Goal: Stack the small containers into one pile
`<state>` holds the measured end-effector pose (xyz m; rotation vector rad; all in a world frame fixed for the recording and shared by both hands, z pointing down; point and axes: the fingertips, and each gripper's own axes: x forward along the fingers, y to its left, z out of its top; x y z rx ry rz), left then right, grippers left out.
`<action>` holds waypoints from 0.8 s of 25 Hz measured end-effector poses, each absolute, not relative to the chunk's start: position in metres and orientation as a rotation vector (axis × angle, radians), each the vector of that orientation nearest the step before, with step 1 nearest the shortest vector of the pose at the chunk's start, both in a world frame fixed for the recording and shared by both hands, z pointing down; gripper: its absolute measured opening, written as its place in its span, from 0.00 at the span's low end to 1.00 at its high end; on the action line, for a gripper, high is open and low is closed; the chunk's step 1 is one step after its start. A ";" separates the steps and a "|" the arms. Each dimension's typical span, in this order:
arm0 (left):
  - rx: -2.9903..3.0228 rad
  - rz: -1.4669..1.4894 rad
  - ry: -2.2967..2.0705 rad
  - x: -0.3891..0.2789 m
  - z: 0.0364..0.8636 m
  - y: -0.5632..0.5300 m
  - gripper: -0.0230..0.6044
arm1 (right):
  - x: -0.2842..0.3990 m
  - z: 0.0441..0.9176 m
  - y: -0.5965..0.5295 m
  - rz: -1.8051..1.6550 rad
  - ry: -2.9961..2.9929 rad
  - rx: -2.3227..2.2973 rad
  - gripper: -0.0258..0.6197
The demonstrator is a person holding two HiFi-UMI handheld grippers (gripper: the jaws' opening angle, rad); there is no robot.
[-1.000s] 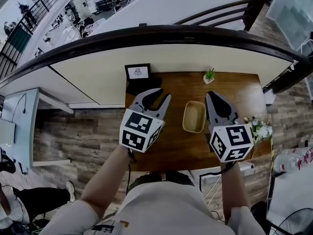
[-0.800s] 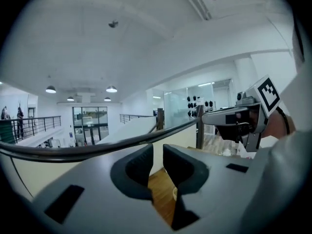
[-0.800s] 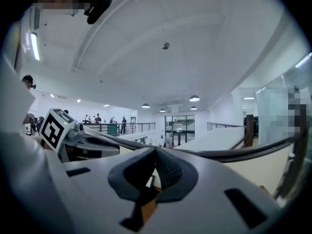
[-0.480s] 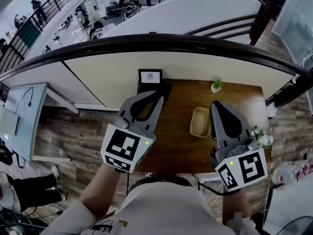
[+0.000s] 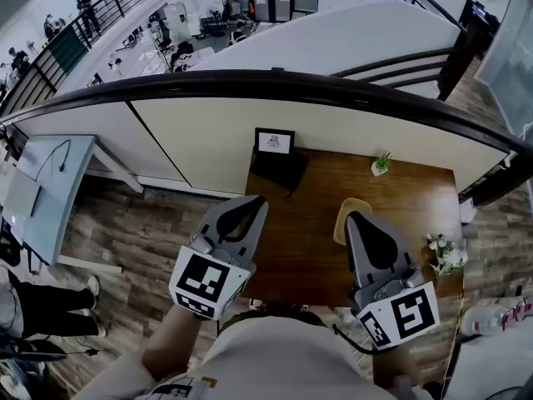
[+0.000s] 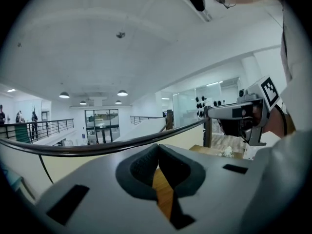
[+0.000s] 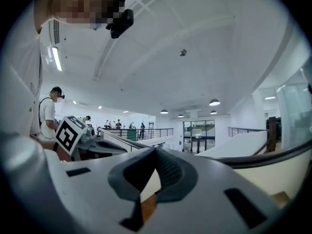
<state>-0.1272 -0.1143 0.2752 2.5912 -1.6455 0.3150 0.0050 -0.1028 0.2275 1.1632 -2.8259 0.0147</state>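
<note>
A beige small container [image 5: 341, 221] sits on the wooden table [image 5: 312, 198], and my right gripper hides most of it. Both grippers hang raised, well above the table's near edge and close to my body. My left gripper [image 5: 259, 199] has just been closing; its jaws now meet with nothing between them [image 6: 158, 147]. My right gripper [image 5: 354, 216] is shut and empty too [image 7: 155, 150]. Each gripper view looks level across the hall, over a rail, and shows only a sliver of wood between the pads. The other gripper shows at the side of each view.
A small framed picture [image 5: 274, 142] stands on a dark base at the table's far left. A tiny potted plant [image 5: 381, 162] is at the far right, white flowers [image 5: 441, 255] at the right edge. A curved dark railing [image 5: 275, 83] runs behind the table.
Both grippers have drawn back toward me and risen away from the table. The left jaws, slightly apart a second ago, have come together. The container stays in place, now partly hidden.
</note>
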 end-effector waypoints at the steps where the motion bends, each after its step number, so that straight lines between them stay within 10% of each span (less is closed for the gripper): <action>1: 2.581 0.324 -1.649 -0.130 0.278 -0.112 0.05 | 0.001 0.230 -0.102 0.031 -2.833 1.147 0.04; 20: 2.583 0.322 -1.715 -0.160 0.267 -0.106 0.04 | -0.019 0.233 -0.105 0.061 -2.843 1.134 0.04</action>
